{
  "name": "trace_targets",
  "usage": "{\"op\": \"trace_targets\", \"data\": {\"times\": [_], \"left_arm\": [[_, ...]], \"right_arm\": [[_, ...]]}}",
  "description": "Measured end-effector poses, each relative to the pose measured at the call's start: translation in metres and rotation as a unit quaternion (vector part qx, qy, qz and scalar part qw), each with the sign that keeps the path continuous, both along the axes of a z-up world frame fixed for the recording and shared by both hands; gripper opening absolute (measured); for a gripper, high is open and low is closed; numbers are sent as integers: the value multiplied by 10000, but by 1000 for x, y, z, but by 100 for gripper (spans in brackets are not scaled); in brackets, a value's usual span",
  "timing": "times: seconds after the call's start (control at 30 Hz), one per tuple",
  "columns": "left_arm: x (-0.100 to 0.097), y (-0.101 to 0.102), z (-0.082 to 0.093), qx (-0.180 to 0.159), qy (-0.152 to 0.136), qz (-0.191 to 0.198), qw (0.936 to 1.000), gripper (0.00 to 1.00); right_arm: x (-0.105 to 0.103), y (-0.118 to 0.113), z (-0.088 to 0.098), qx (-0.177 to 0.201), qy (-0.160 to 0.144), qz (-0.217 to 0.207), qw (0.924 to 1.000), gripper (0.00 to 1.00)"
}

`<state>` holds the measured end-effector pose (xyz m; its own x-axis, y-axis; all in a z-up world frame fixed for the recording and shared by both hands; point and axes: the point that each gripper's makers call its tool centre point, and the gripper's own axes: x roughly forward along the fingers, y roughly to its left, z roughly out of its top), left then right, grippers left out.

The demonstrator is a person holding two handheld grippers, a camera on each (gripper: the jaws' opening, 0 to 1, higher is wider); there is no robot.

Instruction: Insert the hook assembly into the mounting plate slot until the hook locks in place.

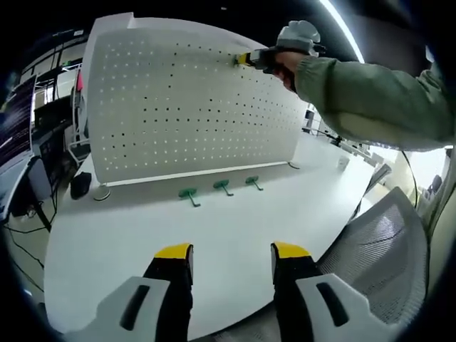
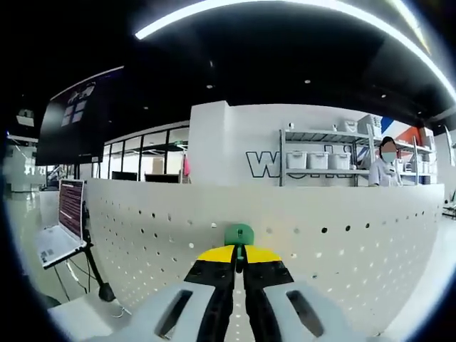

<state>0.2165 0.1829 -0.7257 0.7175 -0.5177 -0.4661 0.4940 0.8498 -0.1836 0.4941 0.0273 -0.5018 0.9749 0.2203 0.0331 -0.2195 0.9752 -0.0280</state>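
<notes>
A green hook [image 2: 239, 234] is held pinched between the closed jaws of the right gripper [image 2: 239, 255] and is pressed up against the top rows of holes of a white pegboard [image 1: 192, 114], the mounting plate of the task, which stands upright on a white bench [image 1: 214, 235]. In the left gripper view the same right gripper [image 1: 249, 59] is seen at the upper right part of the pegboard, carried by a hand in a green sleeve [image 1: 370, 100]. Three more green hooks [image 1: 221, 187] are laid in a row on the bench just in front of the foot of the pegboard. The left gripper [image 1: 231, 255] is held open and empty above the near part of the bench, well apart from the pegboard. The insertion step is judged to be in hand; whether the hook's prongs are already seated in the holes cannot be told. The next move is judged to call for the hook to be pushed in and lowered until it locks, then released.
</notes>
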Motion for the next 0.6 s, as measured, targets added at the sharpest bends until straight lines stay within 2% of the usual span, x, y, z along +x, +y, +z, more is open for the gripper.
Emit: {"op": "trace_targets", "data": {"times": [0.4, 0.6], "left_arm": [[3, 2, -1, -11, -3, 25, 10000, 45], [2, 0, -1, -12, -5, -18, 10000, 45]], "right_arm": [[4, -2, -1, -59, 38, -135, 9999, 1], [4, 0, -1, -38, 130, -331, 9994, 1]]}}
